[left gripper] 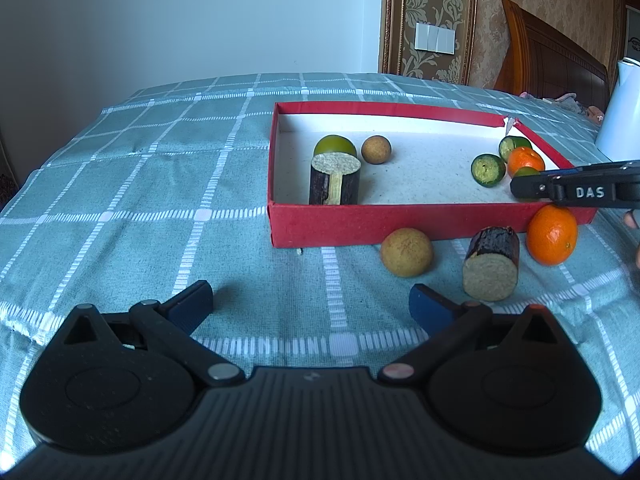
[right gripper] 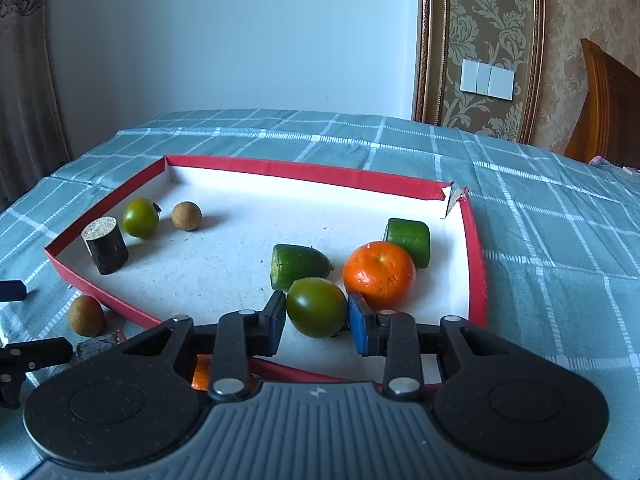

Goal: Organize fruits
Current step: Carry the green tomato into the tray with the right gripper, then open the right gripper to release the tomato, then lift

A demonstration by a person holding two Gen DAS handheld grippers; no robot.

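Observation:
A red tray [right gripper: 474, 264] with a white floor lies on the checked cloth. My right gripper [right gripper: 316, 320] is low inside its near right part. A green tomato [right gripper: 316, 306] rests on the floor between the blue pads, the right pad [right gripper: 360, 328] a sliver clear of it, so this gripper is open. Behind it sit an orange [right gripper: 378, 274] and two green cucumber pieces [right gripper: 298, 266]. At the tray's left are a dark cylinder [right gripper: 105, 246], another green tomato [right gripper: 140, 218] and a brown round fruit [right gripper: 186, 216]. My left gripper [left gripper: 312, 304] stands wide open and empty before the tray.
Outside the tray's near wall [left gripper: 400, 224] lie a brown round fruit [left gripper: 406, 252], a dark cylinder piece [left gripper: 492, 264] and an orange [left gripper: 552, 234]. A white jug [left gripper: 620, 116] stands at the far right. The tray's far right corner is torn.

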